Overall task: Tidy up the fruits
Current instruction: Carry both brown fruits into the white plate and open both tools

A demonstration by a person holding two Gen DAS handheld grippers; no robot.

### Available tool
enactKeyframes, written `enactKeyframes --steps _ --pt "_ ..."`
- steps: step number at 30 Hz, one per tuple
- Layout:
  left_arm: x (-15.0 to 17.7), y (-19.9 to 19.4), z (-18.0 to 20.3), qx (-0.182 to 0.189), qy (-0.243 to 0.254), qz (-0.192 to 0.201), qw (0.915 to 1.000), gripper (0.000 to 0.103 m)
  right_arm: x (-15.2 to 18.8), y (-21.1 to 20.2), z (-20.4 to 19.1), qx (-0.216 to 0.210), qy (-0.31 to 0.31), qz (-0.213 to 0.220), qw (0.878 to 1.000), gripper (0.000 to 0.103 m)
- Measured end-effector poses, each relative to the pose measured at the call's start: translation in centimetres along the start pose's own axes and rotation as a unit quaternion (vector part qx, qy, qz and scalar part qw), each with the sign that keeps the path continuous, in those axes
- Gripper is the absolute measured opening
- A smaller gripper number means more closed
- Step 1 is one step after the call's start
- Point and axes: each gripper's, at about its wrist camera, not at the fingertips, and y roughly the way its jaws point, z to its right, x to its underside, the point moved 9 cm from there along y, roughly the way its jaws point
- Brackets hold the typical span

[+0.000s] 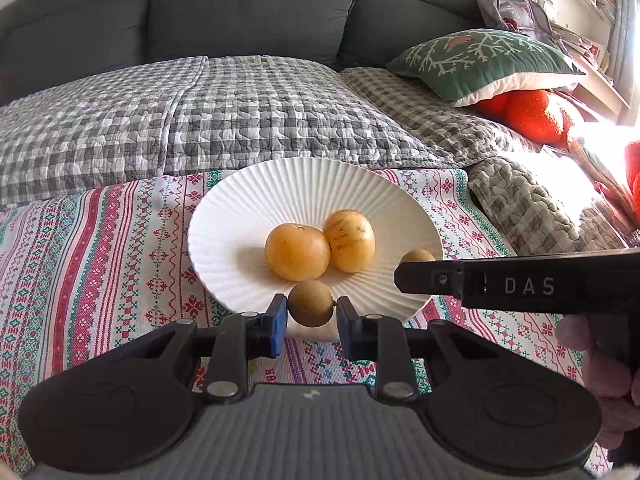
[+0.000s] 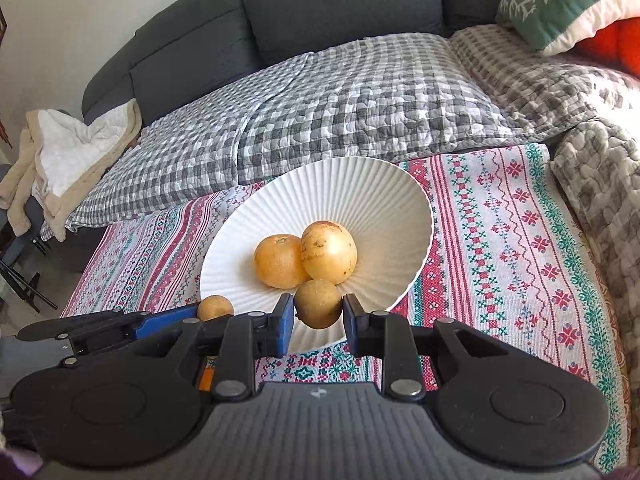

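Note:
A white ribbed plate [image 1: 304, 188] [image 2: 360, 192] sits on a patterned cloth and holds two yellow-orange fruits [image 1: 297, 252] [image 1: 349, 240], side by side and touching. My left gripper [image 1: 311, 314] is shut on a small brown round fruit [image 1: 311, 303] over the plate's near rim. My right gripper [image 2: 319, 316] is shut on a similar small brown fruit [image 2: 319, 303], also over the near rim. In the left wrist view the right gripper [image 1: 416, 276] reaches in from the right, and its fruit [image 1: 418, 256] peeks above it. The right wrist view shows the left gripper [image 2: 168, 320] at the left with its fruit [image 2: 215, 307].
The red, green and white patterned cloth [image 2: 500, 240] covers the surface under the plate. Behind it lies a grey checked quilt [image 1: 240, 112] on a dark grey sofa [image 1: 256, 8]. A green cushion [image 1: 488, 60] and orange cushions [image 1: 532, 114] lie at the right. A beige blanket [image 2: 68, 156] hangs at the left.

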Motion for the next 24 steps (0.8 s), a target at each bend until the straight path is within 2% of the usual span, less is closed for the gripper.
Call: enactKeyframes --steps 17,20,22,24 --pt "0.1 2.2 0.6 0.013 0.018 -0.003 0.9998 0.024 0.4 1.5 0.1 -0.007 -0.006 -0.017 1.000 0.024" --pt "0.1 2.0 0.5 0.014 0.017 -0.001 0.9997 0.028 0.3 1.3 0.0 -0.010 -0.002 -0.017 1.000 0.027" --pt "0.1 1.7 0.5 0.014 0.015 -0.002 0.9998 0.035 0.2 1.0 0.0 -0.015 0.006 -0.015 1.000 0.035" --pt "0.2 1.3 0.5 0.015 0.015 0.000 0.9998 0.041 0.0 0.5 0.1 -0.014 0.007 -0.010 1.000 0.037"
